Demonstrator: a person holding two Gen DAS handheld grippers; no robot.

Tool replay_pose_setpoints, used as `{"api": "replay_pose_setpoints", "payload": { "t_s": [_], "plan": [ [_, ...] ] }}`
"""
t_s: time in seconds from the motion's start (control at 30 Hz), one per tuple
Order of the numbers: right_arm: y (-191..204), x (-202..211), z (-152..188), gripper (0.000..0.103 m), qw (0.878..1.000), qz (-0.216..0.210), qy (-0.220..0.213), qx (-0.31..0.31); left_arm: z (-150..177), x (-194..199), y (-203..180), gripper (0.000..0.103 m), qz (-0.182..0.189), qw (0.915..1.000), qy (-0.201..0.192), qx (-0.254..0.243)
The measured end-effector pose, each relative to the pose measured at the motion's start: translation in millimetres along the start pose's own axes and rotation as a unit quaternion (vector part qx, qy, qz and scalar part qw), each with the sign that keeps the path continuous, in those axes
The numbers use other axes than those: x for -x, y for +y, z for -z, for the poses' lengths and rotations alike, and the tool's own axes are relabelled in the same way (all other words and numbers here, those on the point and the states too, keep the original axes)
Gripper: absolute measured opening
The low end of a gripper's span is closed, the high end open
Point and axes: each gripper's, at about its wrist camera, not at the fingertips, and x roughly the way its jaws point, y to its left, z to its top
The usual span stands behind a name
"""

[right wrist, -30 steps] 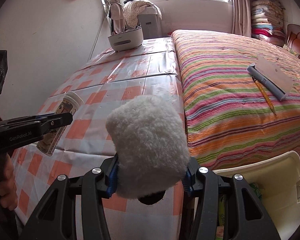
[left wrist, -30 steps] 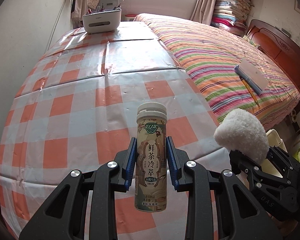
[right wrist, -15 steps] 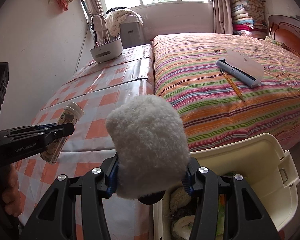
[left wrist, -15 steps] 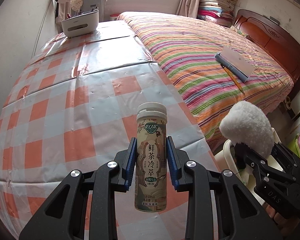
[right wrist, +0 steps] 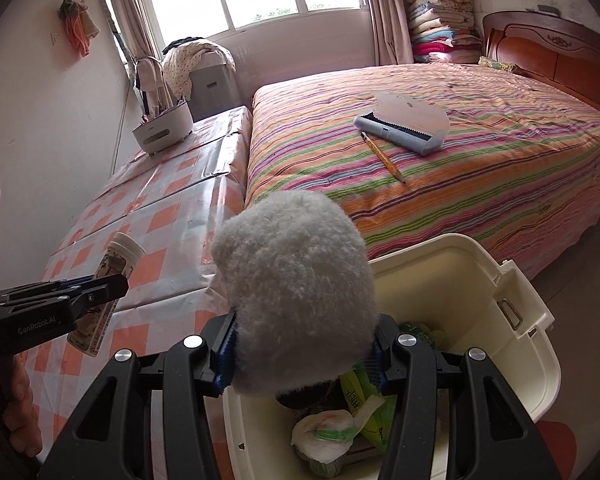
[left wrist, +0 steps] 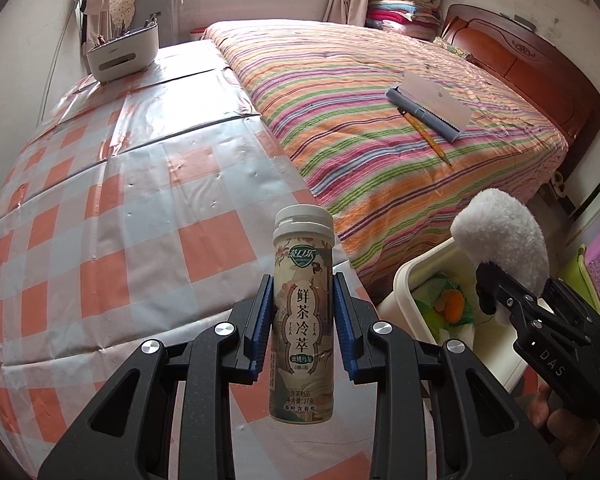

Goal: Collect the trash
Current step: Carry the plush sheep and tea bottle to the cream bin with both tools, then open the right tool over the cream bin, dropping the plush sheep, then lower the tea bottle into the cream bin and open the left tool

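My left gripper [left wrist: 303, 320] is shut on a slim tea bottle [left wrist: 303, 320] with a white cap, held upright over the near corner of the checked table [left wrist: 140, 200]. In the right wrist view the same bottle [right wrist: 108, 288] shows tilted at the left. My right gripper [right wrist: 300, 344] is shut on a fluffy white pad [right wrist: 296, 284], held above the near end of a cream bin [right wrist: 480, 292] that holds wrappers and crumpled tissue. From the left wrist view the fluffy pad [left wrist: 504, 240] and the bin [left wrist: 416, 276] appear at the right.
A striped bed [right wrist: 440, 168] lies behind the bin, with a grey lint brush [right wrist: 400, 128] and a pencil [right wrist: 382, 156] on it. A white caddy [left wrist: 122, 54] stands at the table's far end. A wall runs along the left.
Both grippers have swung right, away from the table toward the bed's foot. The cream bin has come into view under the right gripper. Both grips are unchanged.
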Motion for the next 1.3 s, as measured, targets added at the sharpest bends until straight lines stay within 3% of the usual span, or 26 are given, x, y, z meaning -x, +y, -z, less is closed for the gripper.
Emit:
{"api": "replay_pose_setpoints", "payload": {
  "t_s": [0.53, 0.7, 0.83, 1.3],
  "plan": [
    [-36, 28, 10, 0.051, 0.998, 0.037, -0.039, -0.043, 4, 2, -46, 0.028, 0.035, 0.9988, 0.000, -0.034],
    [-43, 35, 11, 0.060, 0.996, 0.036, -0.052, -0.059, 5, -1, -59, 0.028, 0.041, 0.9981, 0.004, -0.045],
    [-50, 41, 10, 0.061, 0.994, 0.034, -0.067, -0.074, 5, -3, -68, 0.028, 0.048, 0.9976, 0.005, -0.050],
    [-83, 69, 8, 0.061, 0.976, 0.050, -0.142, -0.154, 8, -7, -103, 0.028, 0.067, 0.9951, 0.007, -0.072]
  ]
}}
